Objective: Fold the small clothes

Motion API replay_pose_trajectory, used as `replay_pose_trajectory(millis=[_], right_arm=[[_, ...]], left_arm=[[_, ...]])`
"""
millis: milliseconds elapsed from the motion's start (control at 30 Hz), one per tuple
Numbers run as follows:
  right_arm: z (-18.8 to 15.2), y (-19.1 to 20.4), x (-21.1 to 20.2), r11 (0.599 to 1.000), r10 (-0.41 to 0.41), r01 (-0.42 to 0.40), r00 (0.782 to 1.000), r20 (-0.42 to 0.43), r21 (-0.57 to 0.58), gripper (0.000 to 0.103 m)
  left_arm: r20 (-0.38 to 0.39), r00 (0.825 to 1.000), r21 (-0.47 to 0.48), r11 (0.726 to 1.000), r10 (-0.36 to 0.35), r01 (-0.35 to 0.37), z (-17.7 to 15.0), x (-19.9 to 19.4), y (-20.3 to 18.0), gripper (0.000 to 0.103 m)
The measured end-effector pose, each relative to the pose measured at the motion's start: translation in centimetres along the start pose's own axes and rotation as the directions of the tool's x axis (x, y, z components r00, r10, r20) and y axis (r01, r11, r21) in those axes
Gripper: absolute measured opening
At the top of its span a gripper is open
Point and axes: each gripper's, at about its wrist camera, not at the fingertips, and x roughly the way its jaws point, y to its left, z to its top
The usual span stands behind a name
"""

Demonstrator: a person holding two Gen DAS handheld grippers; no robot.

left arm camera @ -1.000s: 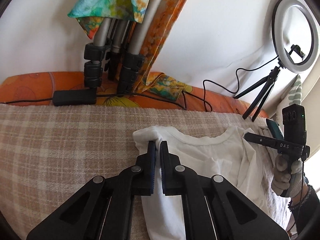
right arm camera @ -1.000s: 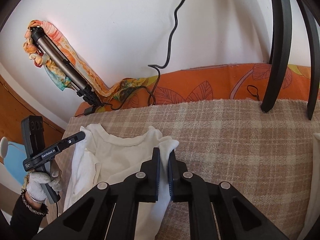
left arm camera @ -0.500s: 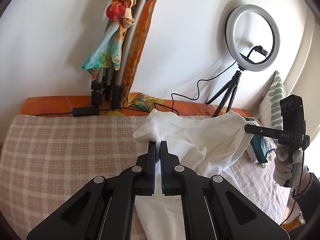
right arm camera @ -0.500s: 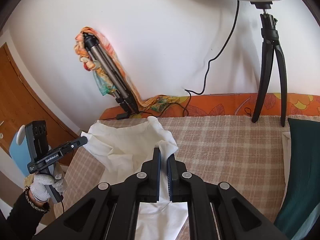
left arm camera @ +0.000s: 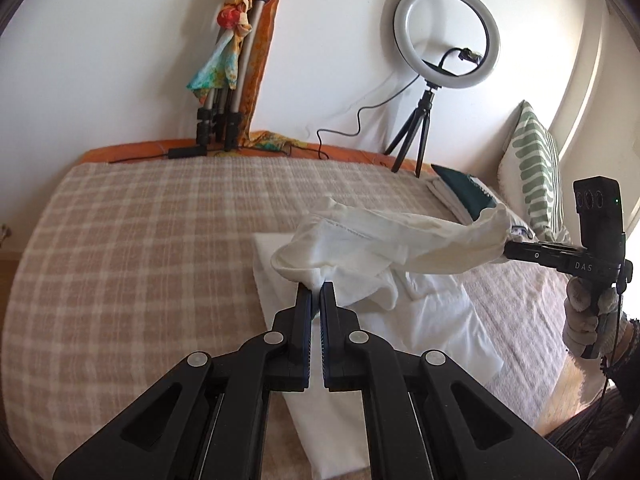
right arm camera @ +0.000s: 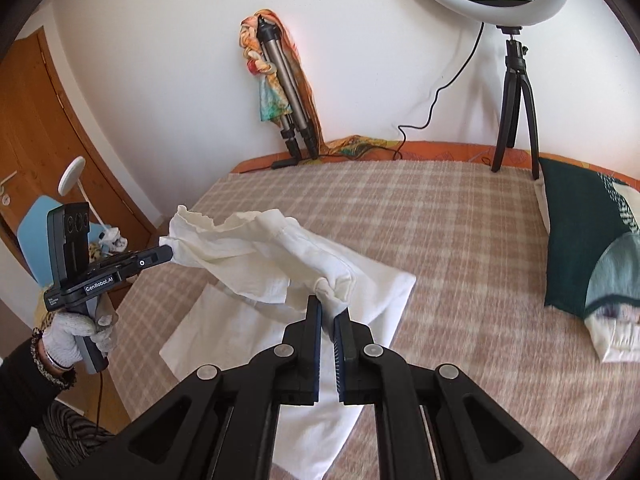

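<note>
While its lower half lies on the bed [left arm camera: 132, 240], the white shirt [left arm camera: 384, 240] hangs stretched between the left tongs [left arm camera: 316, 290] and right tongs [right arm camera: 328, 308], both clamped on its shoulders.

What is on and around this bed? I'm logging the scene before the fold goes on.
White shirt: one, white, top end lifted between both grippers, rest on the blanket.
Plaid blanket: one, beige and white, covering the bed.
Ring light: one, white, black tripod, by the wall.
Folded tripod: one, grey, scarf-wrapped, leaning on the wall.
Dark green pillow: one, bed's right side.
Leaf-print pillow: one, green and white.
Left gripper: black, shut on the shirt.
Right gripper: black, shut on the shirt.
</note>
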Motion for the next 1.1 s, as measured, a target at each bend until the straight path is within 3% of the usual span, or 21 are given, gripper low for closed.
replay_pose_trajectory(millis=[200,367,467,533,600,633,767,867,1000,1100], right_arm=[[-5.2,1.0,-0.4,0.997,-0.062,0.060,0.997,-0.040,-0.055,0.003],[-7.5,1.7,-0.8,0.986,-0.128,0.120,0.990,-0.061,-0.115,0.003],[-8.4,2.2,-1.6,0.974,-0.158,0.143,0.985,-0.076,-0.177,0.004],[-8.9,2.0,-2.6,0.976,-0.151,0.136,0.986,-0.075,-0.171,0.007],[-9.0,1.1,-3.6,0.989,-0.115,0.108,0.991,-0.069,-0.098,0.027],[-8.9,0.5,-3.9,0.995,-0.092,0.089,0.994,-0.063,-0.046,0.040],[-8.7,-2.3,-3.4,0.984,0.004,0.007,0.998,-0.058,0.178,0.042],[-9.1,-4.5,-2.2,0.939,0.086,-0.063,0.995,-0.055,0.339,0.042],[-9.2,-6.2,-1.0,0.876,0.174,-0.139,0.984,-0.033,0.462,0.043],[-9.1,-6.1,0.1,0.863,0.201,-0.155,0.978,-0.046,0.482,0.042]], left_arm=[[-0.049,0.998,0.030,0.999,0.038,-0.037,-4.3,-0.9,-0.4,0.002],[-0.063,0.997,0.036,0.999,0.041,-0.039,-6.2,-2.3,-0.3,0.002],[-0.077,0.996,0.012,0.999,0.048,-0.047,-6.9,-3.5,0.2,0.005],[-0.059,0.998,-0.071,0.997,0.020,-0.024,-7.0,-4.5,1.2,0.013],[-0.046,0.998,-0.193,0.981,-0.033,0.023,-6.8,-4.8,2.6,0.025],[-0.038,0.997,-0.255,0.966,-0.063,0.052,-6.6,-4.8,3.2,0.025],[-0.006,0.984,-0.471,0.869,-0.176,0.152,-6.5,-3.3,5.3,0.025],[-0.031,0.979,-0.557,0.817,-0.204,0.153,-6.8,-1.5,5.8,0.025],[-0.069,0.974,-0.572,0.808,-0.216,0.139,-6.9,-0.1,5.0,0.025],[-0.088,0.979,-0.509,0.853,-0.184,0.114,-6.5,0.2,3.9,0.024]])
